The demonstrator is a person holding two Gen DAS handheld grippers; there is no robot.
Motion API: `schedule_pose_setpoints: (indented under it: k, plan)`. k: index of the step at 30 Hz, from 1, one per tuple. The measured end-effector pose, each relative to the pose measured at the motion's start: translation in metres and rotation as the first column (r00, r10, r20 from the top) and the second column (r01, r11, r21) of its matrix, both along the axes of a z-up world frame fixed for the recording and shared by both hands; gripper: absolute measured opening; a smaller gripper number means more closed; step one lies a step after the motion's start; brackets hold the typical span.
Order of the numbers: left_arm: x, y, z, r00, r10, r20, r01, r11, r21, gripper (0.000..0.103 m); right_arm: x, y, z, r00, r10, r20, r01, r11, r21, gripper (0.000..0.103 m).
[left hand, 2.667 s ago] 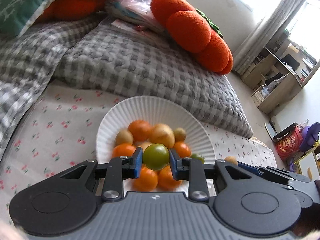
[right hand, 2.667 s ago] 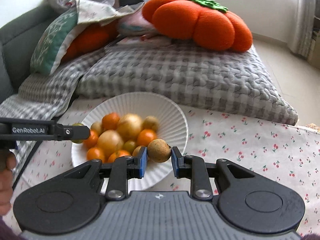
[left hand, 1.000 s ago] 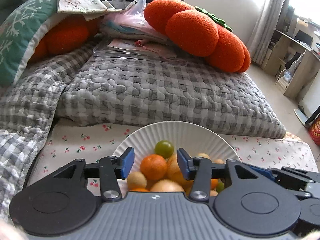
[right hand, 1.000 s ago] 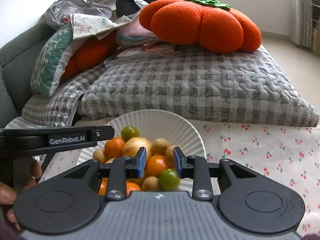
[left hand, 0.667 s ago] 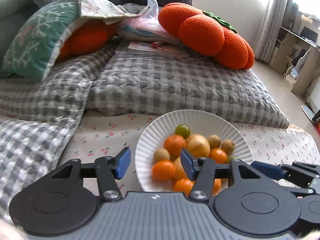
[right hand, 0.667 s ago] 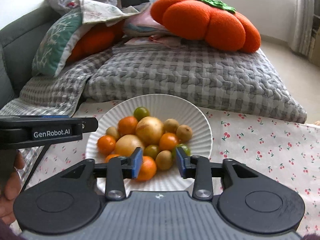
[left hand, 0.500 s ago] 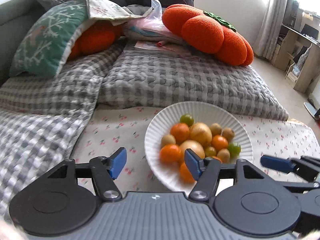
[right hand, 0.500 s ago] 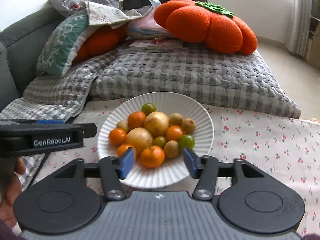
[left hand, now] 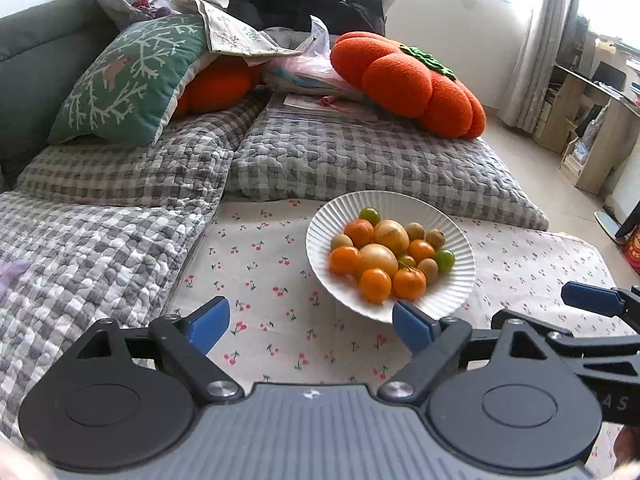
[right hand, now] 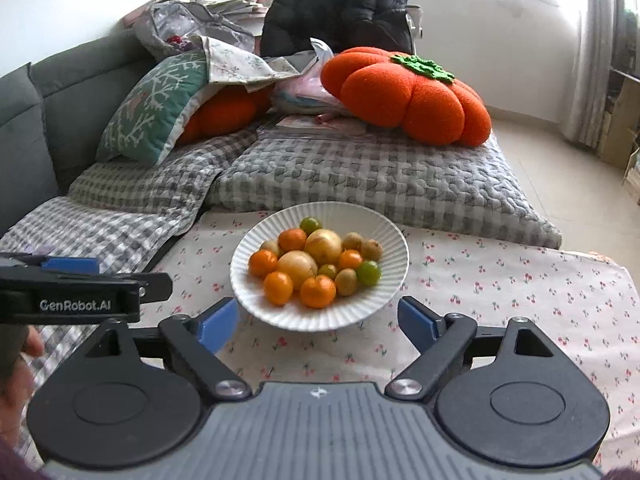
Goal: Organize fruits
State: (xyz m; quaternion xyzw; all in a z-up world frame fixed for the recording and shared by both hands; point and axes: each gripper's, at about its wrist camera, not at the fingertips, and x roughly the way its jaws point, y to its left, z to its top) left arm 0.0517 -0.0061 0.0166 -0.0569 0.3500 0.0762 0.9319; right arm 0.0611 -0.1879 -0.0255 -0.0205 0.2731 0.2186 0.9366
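A white ribbed plate (right hand: 394, 240) sat on the cherry-print cloth (right hand: 500, 280), near the cloth's far edge and just in front of a grey quilted checked cushion (right hand: 360, 176). Heaped in it were the fruits (right hand: 316, 264): smooth orange citrus, two larger pale yellow ovals, small fuzzy brown ones and two glossy green ones.

The left gripper (left hand: 308, 322) had just been opening; its jaws stood released with nothing between them, only cloth showing in the gap, and its right blue pad overlapped the plate's near rim in the picture. The right gripper (right hand: 318, 322) had likewise just been opening, its jaws spread wide and bare, the plate's near rim partly cut off behind them.

A plush orange pumpkin-shaped pillow (right hand: 412, 96) rested on the cushion. At the right view's left edge a hand (right hand: 16, 376) showed, blurred and cut off.
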Motion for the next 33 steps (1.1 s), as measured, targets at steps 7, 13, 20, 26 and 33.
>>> schedule_pose_setpoints:
  k: [7, 13, 20, 26, 33]
  plan:
    - [-0.024, -0.012, 0.002, 0.999, -0.039, 0.020, 0.039, 0.999, 0.005, 0.094, -0.029, -0.010, 0.007, 0.999, -0.020, 0.028, 0.019, 1.000, 0.012, 0.097]
    - [-0.040, -0.017, 0.005, 0.998, -0.057, 0.031, 0.057, 0.998, -0.001, 0.097, -0.048, -0.015, 0.005, 0.999, -0.034, 0.027, 0.033, 0.999, 0.015, 0.100]
    - [-0.057, -0.024, 0.003, 0.997, -0.054, 0.061, 0.051, 0.998, 0.047, 0.097, -0.061, -0.019, 0.003, 0.999, -0.034, 0.027, 0.033, 0.999, 0.028, 0.102]
    - [-0.067, -0.028, 0.001, 0.996, -0.044, 0.073, 0.039, 0.997, 0.068, 0.097, -0.060, -0.019, 0.003, 0.999, -0.036, 0.034, 0.035, 0.999, 0.027, 0.103]
    - [-0.075, -0.030, 0.000, 0.996, -0.023, 0.085, 0.015, 0.995, 0.094, 0.097, -0.066, -0.019, -0.001, 1.000, -0.012, 0.029, 0.012, 1.000, 0.021, 0.103]
